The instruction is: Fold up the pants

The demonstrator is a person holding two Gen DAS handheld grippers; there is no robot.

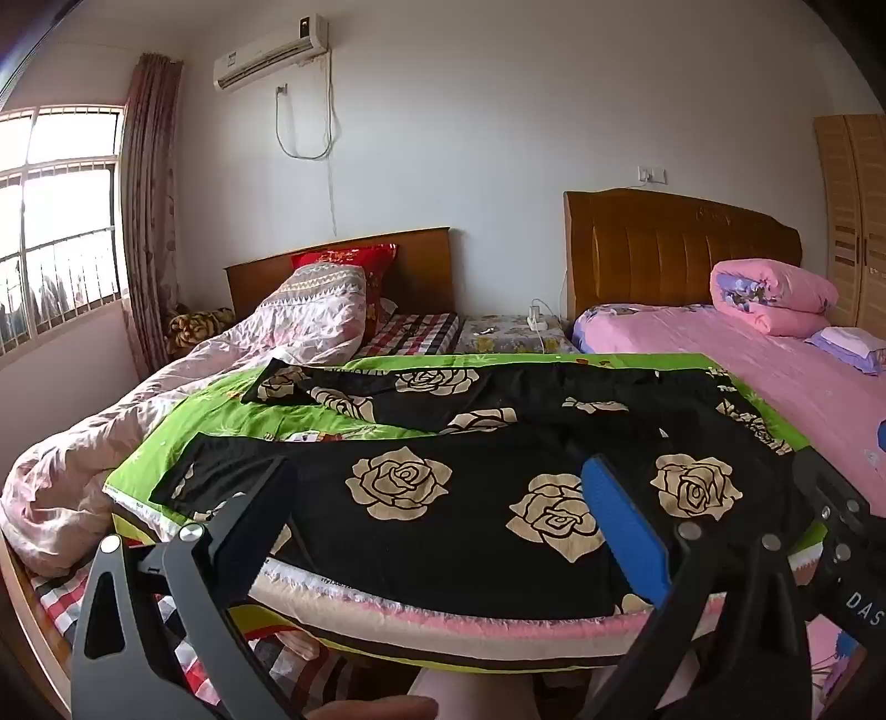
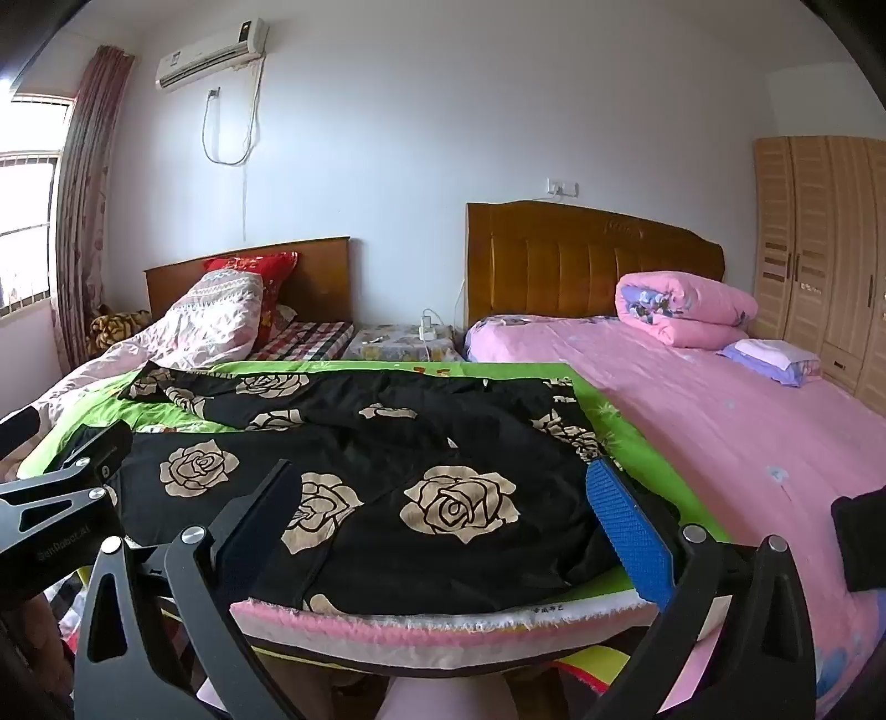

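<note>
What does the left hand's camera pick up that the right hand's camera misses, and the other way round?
Only the left wrist view shows the large barred window almost whole and the cuff of the near trouser leg. Only the right wrist view shows the wardrobe broadly, with both door handles. Both share the black rose-print pants spread on the green cloth, the pink bed, and open grippers, left and right.

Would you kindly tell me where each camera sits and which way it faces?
Left wrist: on the left gripper, facing the headboards over the pants; its open jaws, the right gripper at right.
Right wrist: on the right gripper, facing likewise, nearer the pink bed; its open jaws, the left gripper at left.
Shared: pants, green cloth, air conditioner.
</note>
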